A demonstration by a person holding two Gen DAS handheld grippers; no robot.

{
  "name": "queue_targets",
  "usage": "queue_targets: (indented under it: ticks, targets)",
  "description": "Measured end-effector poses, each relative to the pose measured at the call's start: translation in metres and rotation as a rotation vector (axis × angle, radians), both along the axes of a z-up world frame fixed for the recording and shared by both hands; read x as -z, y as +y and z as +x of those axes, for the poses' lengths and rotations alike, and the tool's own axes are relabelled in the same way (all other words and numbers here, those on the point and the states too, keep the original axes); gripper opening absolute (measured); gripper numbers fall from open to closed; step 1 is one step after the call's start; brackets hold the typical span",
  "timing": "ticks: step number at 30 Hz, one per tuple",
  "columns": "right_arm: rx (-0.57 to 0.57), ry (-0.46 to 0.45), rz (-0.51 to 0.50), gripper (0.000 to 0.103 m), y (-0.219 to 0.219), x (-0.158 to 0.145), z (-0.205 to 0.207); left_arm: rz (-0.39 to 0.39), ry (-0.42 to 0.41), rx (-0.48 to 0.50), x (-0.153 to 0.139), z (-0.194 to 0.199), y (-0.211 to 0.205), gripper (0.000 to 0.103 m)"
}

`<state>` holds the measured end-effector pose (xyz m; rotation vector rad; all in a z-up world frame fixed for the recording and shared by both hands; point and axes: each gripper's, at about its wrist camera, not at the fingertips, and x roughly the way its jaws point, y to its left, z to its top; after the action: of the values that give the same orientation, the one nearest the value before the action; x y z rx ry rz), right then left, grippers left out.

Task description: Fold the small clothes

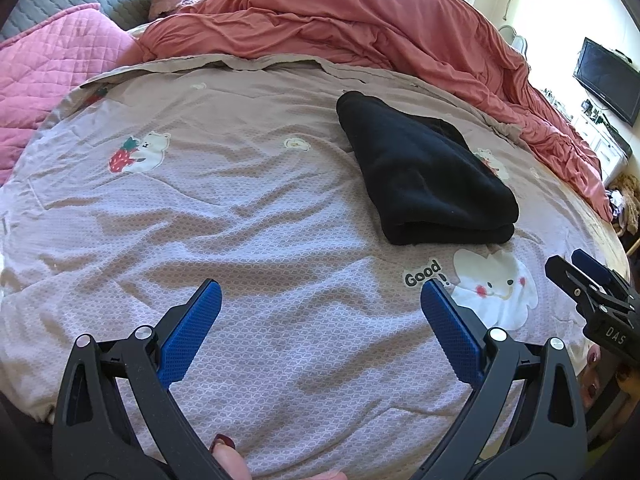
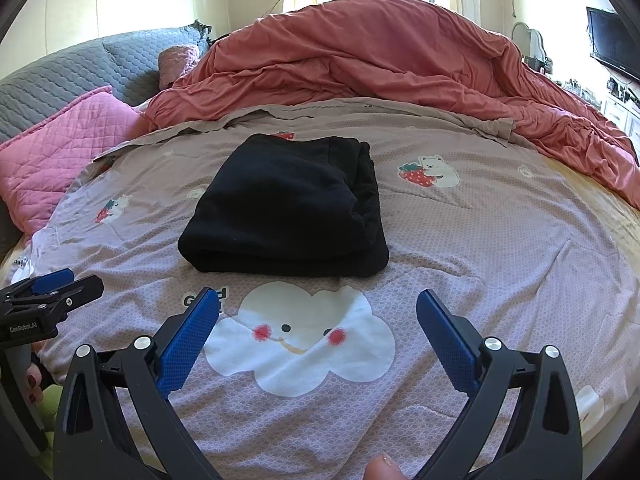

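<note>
Our left gripper point(image 1: 320, 312) hangs spread and empty over the printed bedsheet point(image 1: 248, 216). The black garment point(image 2: 288, 208) lies folded ahead on the sheet, so our right gripper point(image 2: 318, 316), equally released, hovers short of it, apparently finished.

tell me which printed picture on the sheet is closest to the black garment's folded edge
The white cloud face, just in front of the black garment. The strawberry bears sit off to its sides, further out on the sheet.
</note>
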<state>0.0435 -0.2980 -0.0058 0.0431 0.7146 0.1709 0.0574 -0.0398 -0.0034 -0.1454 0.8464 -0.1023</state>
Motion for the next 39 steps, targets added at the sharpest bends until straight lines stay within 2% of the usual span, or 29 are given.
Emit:
queue_targets:
  ticks: [39]
  targets:
    - [-0.003, -0.003, -0.008, 0.098, 0.0067, -0.0045, -0.0006, 0.031, 0.016, -0.014, 0.0003, -0.0006, -0.0014, 0.093]
